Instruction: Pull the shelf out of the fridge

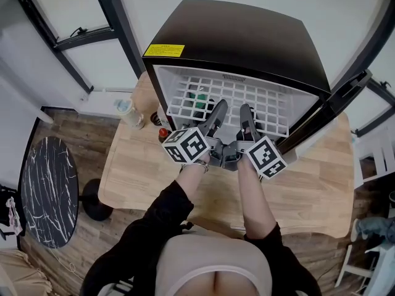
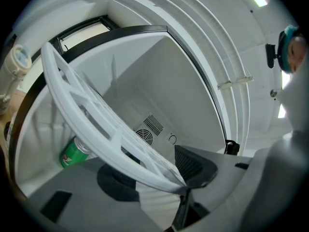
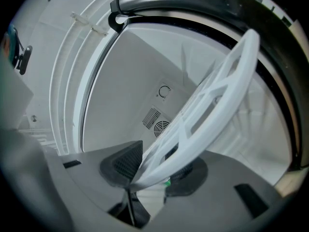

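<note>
A white grid shelf (image 1: 259, 100) sticks partly out of the open black mini fridge (image 1: 234, 36) on a wooden table (image 1: 142, 171). My left gripper (image 1: 217, 113) and right gripper (image 1: 247, 117) hold the shelf's front edge side by side. In the left gripper view the shelf (image 2: 91, 115) runs slantwise down into the left gripper (image 2: 159, 177), whose pads press on its rim. The right gripper view shows the shelf (image 3: 212, 105) ending between the pads of the right gripper (image 3: 154, 170), shut on its edge. A green can (image 2: 72, 153) stands inside the fridge under the shelf.
The fridge door (image 1: 333, 106) stands open at the right. A pale bottle (image 1: 126, 113) and a small red-capped item (image 1: 163, 133) stand on the table left of the fridge. On the floor at the left is a round dark marble table (image 1: 46, 190).
</note>
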Demonstrator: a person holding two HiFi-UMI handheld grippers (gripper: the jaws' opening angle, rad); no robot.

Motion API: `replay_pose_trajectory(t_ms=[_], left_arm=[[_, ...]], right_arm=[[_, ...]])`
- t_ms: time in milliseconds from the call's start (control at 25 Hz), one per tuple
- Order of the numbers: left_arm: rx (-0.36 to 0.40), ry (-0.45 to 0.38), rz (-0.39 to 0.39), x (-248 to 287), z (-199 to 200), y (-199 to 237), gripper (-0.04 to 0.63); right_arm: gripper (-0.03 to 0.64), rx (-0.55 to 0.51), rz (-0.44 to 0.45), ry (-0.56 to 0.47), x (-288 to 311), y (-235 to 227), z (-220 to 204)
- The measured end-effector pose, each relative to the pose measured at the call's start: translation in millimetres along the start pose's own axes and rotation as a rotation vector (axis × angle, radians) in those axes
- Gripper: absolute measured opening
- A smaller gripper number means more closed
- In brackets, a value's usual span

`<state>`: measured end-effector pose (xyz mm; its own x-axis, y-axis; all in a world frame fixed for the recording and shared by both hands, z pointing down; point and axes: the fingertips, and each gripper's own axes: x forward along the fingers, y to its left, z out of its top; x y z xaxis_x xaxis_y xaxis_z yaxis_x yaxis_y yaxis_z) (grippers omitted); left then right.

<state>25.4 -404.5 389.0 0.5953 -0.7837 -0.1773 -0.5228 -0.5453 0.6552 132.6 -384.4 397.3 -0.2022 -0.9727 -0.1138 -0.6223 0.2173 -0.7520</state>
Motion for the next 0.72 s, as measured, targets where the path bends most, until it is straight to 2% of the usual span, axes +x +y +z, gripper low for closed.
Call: replay_pose_trajectory(t_ms=[720], left_arm=[[0.003,-0.005,0.006,-11.1,-2.4,-4.2,0.225]], right_arm=[[0.163,0.000,0.007,0.001,-11.3,3.3,-3.3]])
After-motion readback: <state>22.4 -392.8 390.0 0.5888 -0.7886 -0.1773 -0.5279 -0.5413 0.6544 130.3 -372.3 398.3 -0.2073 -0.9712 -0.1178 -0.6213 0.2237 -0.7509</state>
